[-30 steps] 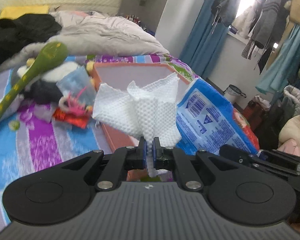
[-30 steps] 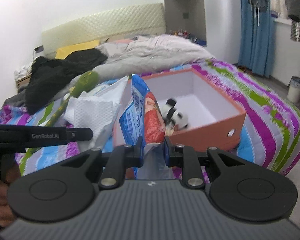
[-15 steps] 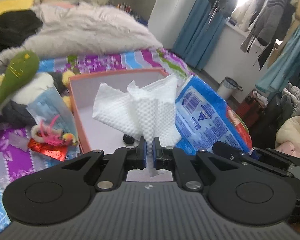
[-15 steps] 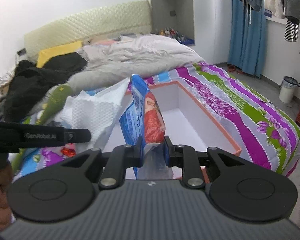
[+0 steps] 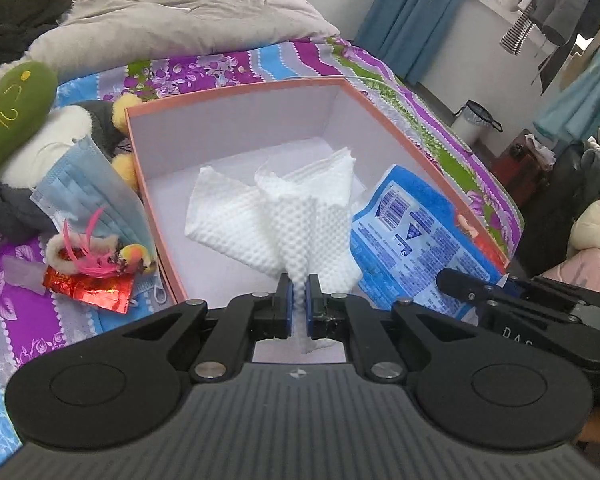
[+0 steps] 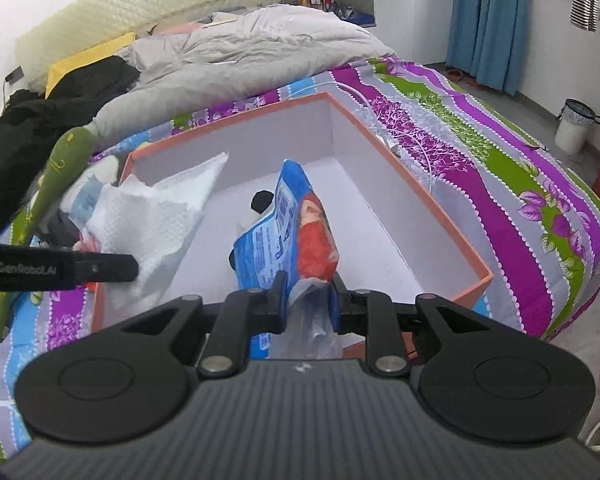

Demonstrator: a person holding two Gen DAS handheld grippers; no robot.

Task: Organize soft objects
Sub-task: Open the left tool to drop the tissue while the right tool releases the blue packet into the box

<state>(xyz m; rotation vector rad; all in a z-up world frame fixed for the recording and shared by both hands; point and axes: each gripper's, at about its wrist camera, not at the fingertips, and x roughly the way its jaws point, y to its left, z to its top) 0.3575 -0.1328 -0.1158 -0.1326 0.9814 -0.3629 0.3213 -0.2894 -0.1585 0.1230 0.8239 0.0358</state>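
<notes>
Left wrist view: left gripper pinches a white tissue over the orange box; right gripper fingers, just loosening, clasp a blue wipes pack there. Panda plush already inside; face mask remains beside the box

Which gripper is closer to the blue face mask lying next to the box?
Left. The left gripper, shut on the white paper towel, hangs over the box's mask side. The right gripper, holding the blue packet, is on the far side.
</notes>
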